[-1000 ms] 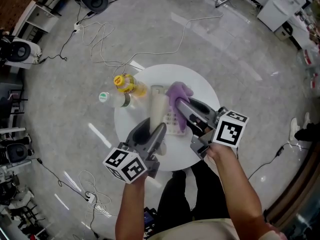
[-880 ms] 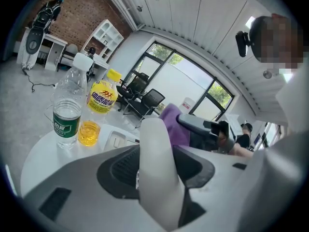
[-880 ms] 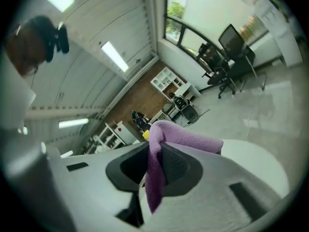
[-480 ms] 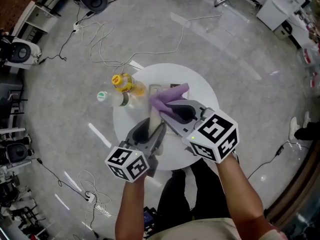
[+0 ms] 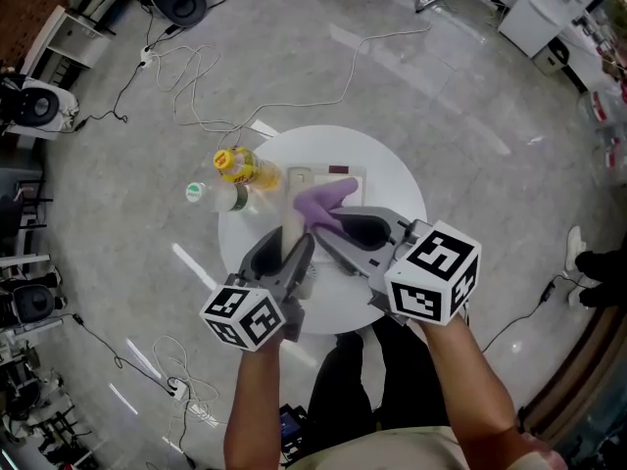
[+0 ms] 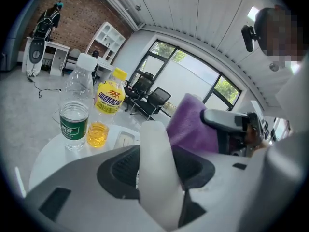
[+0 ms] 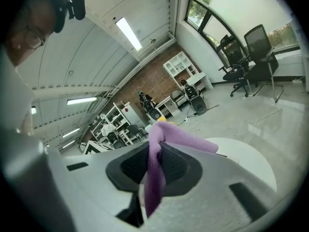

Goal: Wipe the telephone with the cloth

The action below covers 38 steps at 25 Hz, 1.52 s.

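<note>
1. Two plastic bottles are seen at the tabletop's left edge: a yellow-capped bottle (image 6: 110,111) with a little amber liquid, and a clear water bottle (image 6: 76,116) with a green label. Both are set near the handset's far end.
2. The round, smooth white tabletop (image 5: 394,196) is ringed by glossy grey floor (image 5: 470,116), which is strewn with thin cables (image 5: 201,71).
3. The left gripper (image 5: 291,253) is clamped on the telephone's smooth white handset (image 6: 153,144), over the tabletop's middle.
4. The telephone base (image 5: 345,174) is seen flat near the far edge.
5. The soft purple cloth (image 7: 179,138) is pinched in the right gripper (image 7: 153,167) and is bunched just beside the handset.
</note>
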Each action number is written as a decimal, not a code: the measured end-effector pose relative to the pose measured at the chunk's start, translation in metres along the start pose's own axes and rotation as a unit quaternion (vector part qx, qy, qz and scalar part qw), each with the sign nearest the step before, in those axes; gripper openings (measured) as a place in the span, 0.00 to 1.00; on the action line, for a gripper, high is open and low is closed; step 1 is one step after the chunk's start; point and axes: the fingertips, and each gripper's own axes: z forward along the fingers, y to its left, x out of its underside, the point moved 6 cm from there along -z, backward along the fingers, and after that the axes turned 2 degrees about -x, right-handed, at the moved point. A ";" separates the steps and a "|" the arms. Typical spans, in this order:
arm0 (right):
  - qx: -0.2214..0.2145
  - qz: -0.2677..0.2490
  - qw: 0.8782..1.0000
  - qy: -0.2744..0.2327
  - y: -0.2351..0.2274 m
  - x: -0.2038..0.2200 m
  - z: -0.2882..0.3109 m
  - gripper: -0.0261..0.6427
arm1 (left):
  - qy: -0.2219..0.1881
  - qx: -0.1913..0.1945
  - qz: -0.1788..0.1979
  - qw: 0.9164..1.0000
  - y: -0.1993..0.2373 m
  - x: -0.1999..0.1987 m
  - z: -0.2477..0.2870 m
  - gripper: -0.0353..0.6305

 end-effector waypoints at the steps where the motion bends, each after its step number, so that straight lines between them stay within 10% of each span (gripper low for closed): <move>1: 0.009 0.001 1.000 -0.011 0.000 -0.003 -0.004 0.11 | -0.002 -0.006 0.001 1.000 0.004 -0.001 0.000 0.37; 10: 0.088 0.001 0.994 -0.066 -0.012 -0.011 -0.049 0.11 | -0.001 -0.056 0.024 0.998 0.027 -0.003 0.013 0.37; 38: 0.182 0.043 0.982 -0.014 -0.067 0.065 -0.112 0.11 | 0.017 -0.167 0.125 0.978 0.038 0.024 0.059 0.37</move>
